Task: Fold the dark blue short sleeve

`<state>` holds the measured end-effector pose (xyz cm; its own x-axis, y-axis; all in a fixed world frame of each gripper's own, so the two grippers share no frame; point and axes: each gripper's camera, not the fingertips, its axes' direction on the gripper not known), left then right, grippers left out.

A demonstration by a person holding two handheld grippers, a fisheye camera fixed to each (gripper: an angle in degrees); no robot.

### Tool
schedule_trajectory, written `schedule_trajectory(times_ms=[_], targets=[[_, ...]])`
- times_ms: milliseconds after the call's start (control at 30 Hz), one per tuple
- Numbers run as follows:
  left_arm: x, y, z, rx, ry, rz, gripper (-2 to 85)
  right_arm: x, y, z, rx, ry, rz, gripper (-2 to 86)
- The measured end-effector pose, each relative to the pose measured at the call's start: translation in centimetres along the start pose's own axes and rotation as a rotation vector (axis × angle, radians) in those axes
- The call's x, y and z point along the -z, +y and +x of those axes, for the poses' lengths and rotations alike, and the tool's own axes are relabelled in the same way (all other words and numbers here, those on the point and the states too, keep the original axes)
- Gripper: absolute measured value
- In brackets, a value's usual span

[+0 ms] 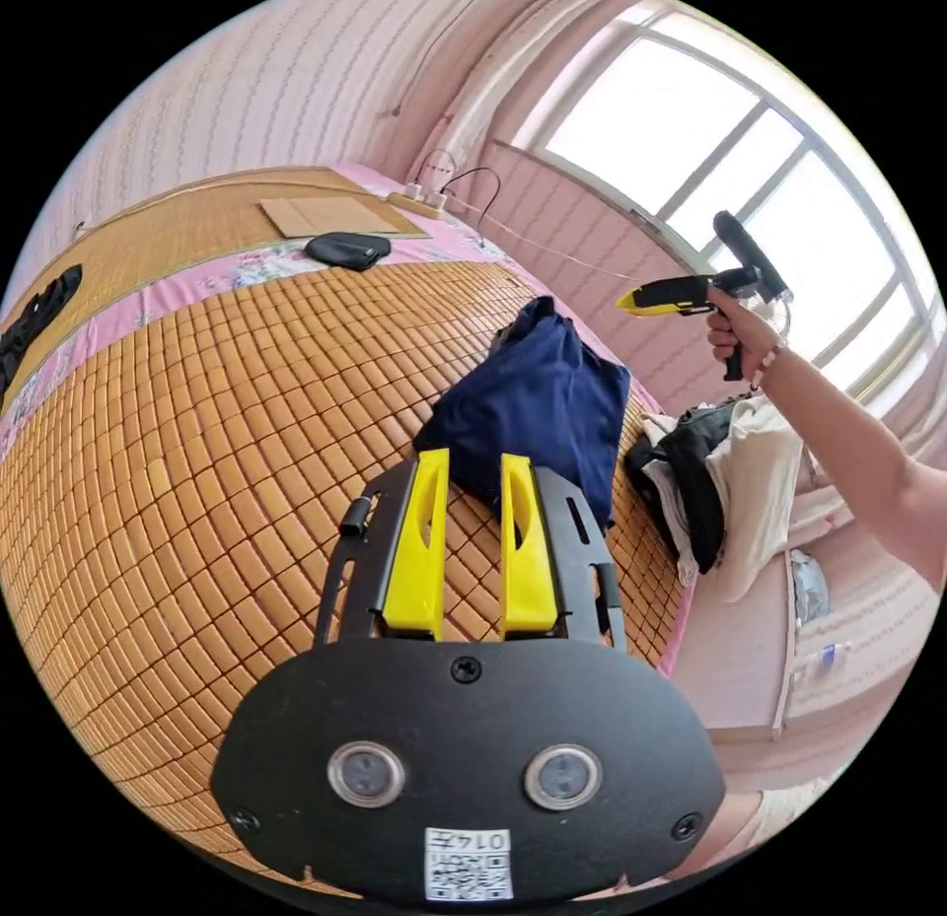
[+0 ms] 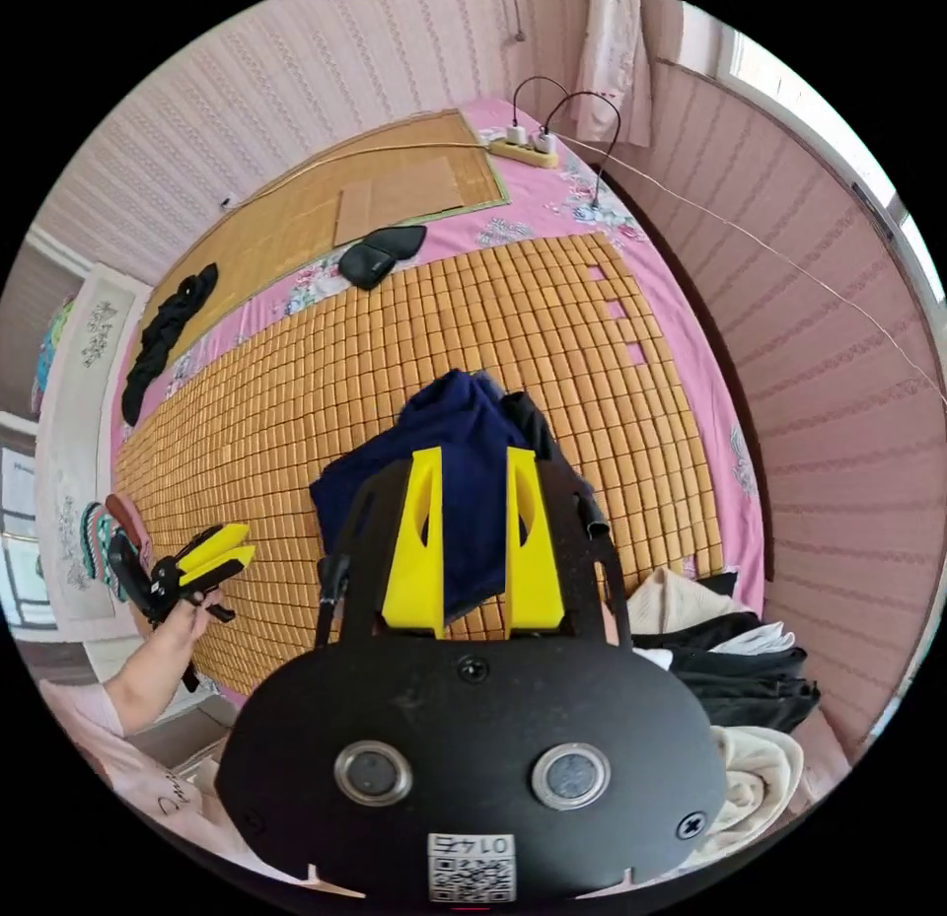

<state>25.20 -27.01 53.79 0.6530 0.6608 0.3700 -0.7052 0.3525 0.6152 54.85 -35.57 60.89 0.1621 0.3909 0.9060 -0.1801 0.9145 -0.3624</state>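
The dark blue short sleeve shirt [image 1: 538, 403] lies in a crumpled heap on the bamboo-tile mat [image 1: 197, 443] near the bed's edge. My left gripper [image 1: 473, 462] hangs open just short of the heap, with nothing between its yellow jaws. A hand holds my right gripper [image 1: 666, 297] up in the air in front of the window, well clear of the shirt. In the right gripper view the shirt [image 2: 464, 423] sits below my open right gripper [image 2: 473, 458], apart from it. The left gripper [image 2: 219, 551] shows at the mat's [image 2: 395, 334] near-left edge, held in a hand.
A pile of black and cream clothes [image 1: 720, 482] [image 2: 735, 669] sits beside the bed near the shirt. A black pouch [image 1: 345, 250] [image 2: 380, 253], a power strip with cables [image 2: 523, 147] and a black garment [image 2: 168, 334] lie farther back.
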Motion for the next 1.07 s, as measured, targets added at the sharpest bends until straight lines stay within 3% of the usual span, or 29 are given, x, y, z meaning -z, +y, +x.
schedule_trajectory(times_ms=[67,200,333,400,567,700,900,1067], targets=[[2.7,2.2,0.4,-0.030,-0.013,0.053,8.0,0.7,3.7,-2.0,0.060,-0.099,0.055,8.6],[9.5,11.4,3.3,-0.193,-0.099,0.058,7.6,0.6,18.2,-9.2,0.255,-0.038,0.068,7.8],[17.3,22.7,5.7,-0.280,-0.183,-0.012,6.7,-1.4,30.5,-16.3,0.312,-0.081,-0.022,6.7],[21.1,27.0,6.2,-0.271,-0.228,-0.044,6.0,-3.2,36.5,-21.0,0.289,-0.167,-0.100,1.9],[32.1,35.2,7.1,-0.187,-0.389,-0.086,4.1,-6.5,42.4,-32.1,0.442,-0.397,-0.186,-0.1],[40.1,40.6,8.0,-0.104,-0.510,-0.012,3.9,-6.1,45.3,-38.5,0.583,-0.591,-0.198,0.6],[47.7,48.6,11.0,0.043,-0.583,0.189,3.7,-2.3,52.2,-42.3,0.786,-0.556,-0.078,4.5],[54.5,53.1,16.7,0.003,-0.581,0.285,4.3,2.1,57.7,-43.6,0.758,-0.500,-0.040,6.9]])
